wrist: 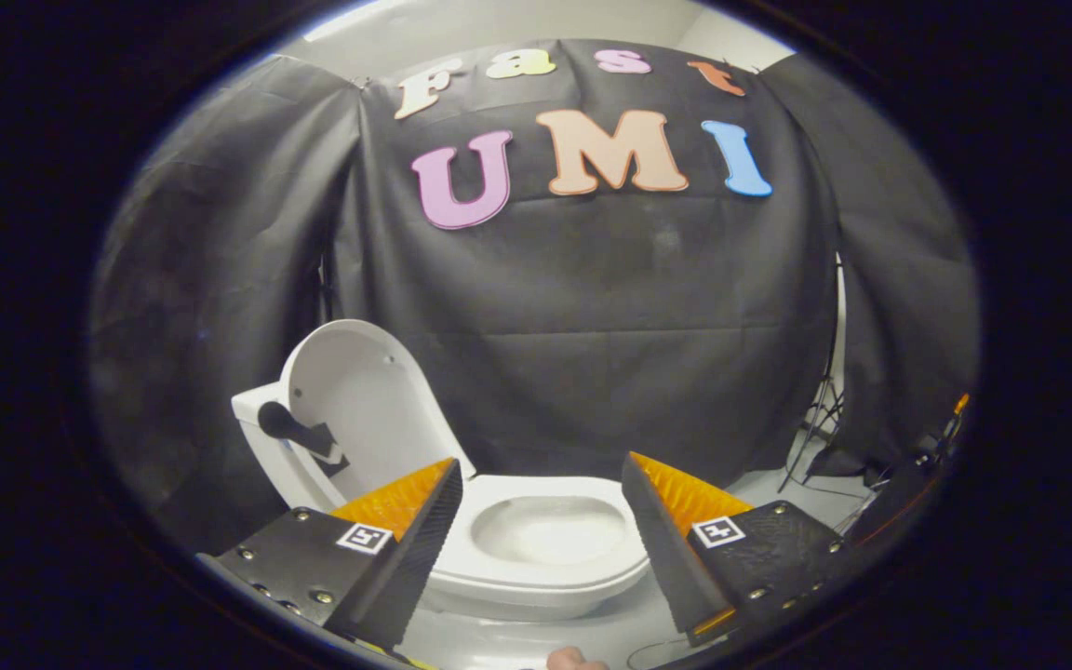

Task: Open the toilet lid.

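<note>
The gripper [541, 521] hangs wide open above the toilet [545, 568] with nothing between its fingers, and the bowl [550, 530] shows in the gap between them, just beyond the tips. The toilet lid [359, 400] already stands raised at the far left of the bowl, tilted back toward the cistern [261, 437], so the task looks as good as done. The main risk from here, as I judge it, is the lid itself: how firmly it rests against the cistern cannot be told, and if it sits near its balance point a brush from the left finger [406, 549] on the way out could tip it forward and let it drop shut on the seat [592, 568]. A dark fitting [299, 430] on the side of the cistern lies near that finger too, and a careless sideways move might catch it. Pulling the gripper straight back and up, away from the lid, would avoid both. The toilet is smooth, glossy and white, slippery under any pad that tried to steady it. It stands on a pale floor [759, 489] in a booth draped with black cloth [592, 316], and to the far right a thin stand [820, 419] and some dark gear with cables [908, 470] rest on the floor, well apart from the toilet.
</note>
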`<state>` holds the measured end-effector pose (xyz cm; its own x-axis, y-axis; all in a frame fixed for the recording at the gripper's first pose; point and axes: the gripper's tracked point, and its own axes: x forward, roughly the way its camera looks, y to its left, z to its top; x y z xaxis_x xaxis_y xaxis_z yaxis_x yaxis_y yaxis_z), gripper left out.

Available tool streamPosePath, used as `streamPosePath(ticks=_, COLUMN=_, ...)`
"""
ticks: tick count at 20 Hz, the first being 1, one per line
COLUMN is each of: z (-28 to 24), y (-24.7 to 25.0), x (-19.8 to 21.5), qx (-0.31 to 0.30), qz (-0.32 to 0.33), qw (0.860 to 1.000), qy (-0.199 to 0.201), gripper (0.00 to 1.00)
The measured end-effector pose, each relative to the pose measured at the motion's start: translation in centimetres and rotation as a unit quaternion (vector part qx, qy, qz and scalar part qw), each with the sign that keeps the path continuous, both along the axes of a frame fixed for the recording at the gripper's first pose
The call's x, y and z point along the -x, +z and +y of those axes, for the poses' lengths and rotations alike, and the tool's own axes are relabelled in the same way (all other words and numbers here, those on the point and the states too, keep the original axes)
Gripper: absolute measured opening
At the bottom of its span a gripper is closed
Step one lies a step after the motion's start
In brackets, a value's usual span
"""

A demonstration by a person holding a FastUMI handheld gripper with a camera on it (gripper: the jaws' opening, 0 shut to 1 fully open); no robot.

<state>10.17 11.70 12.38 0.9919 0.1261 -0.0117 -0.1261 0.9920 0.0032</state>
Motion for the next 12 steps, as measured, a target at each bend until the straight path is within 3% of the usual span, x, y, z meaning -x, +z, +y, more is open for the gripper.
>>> streamPosePath(ticks=6, z=-2.9, y=1.8, x=-0.9, qx=-0.016, qz=-0.023, qw=0.999, qy=-0.026, gripper=1.00)
streamPosePath(ticks=12, z=-2.0, y=2.4, x=-0.8, qx=-0.036, qz=-0.024, qw=0.999, qy=-0.014, gripper=1.00)
